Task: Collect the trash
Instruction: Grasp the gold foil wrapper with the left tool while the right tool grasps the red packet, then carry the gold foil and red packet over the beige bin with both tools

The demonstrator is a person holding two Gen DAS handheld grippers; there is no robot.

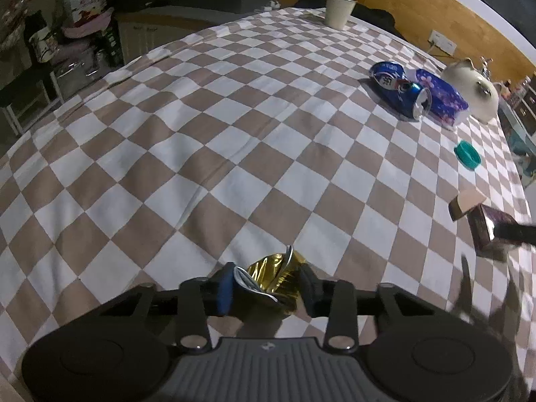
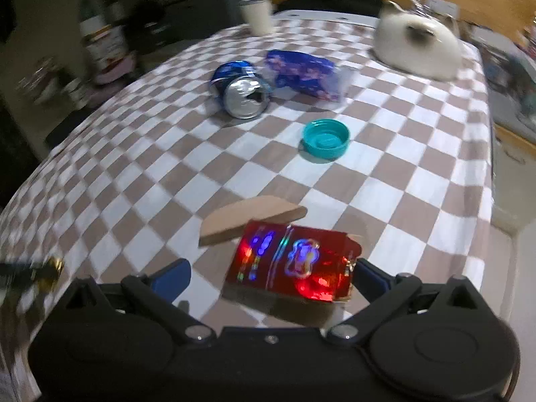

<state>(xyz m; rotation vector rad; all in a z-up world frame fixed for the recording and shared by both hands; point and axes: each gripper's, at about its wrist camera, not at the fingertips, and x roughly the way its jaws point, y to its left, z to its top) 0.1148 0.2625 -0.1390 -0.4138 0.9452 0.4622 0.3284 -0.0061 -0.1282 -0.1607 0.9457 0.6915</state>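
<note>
**Both fingers loaded or loading; can and cap still out on the tabletop**

Our left gripper (image 1: 268,289) has its fingers clenched on a crumpled gold wrapper (image 1: 273,273), held above the checked tabletop (image 1: 201,154); our right gripper (image 2: 273,273) has its fingers spread wide, a red foil box (image 2: 294,264) lying between them; the box sits toward the right finger, and whether it touches we cannot tell; its long side runs across the gap, so the fingers would close along its length.

A wooden wedge (image 2: 248,214) lies just beyond the box, touching or nearly so; closing on the box should not catch it, we judge, if the fingers stay low and short.

Farther out lie the teal cap (image 2: 326,139), then the crushed blue can (image 2: 243,95) with its mouth toward us, just beside a purple packet (image 2: 301,73); the right gripper is the nearer to all three. A white teapot (image 2: 415,50) and a cup (image 2: 258,15) stand at the far side.

The tabletop's right edge runs close by the box; open cloth lies to the left and ahead, so we have room there for moving.
</note>
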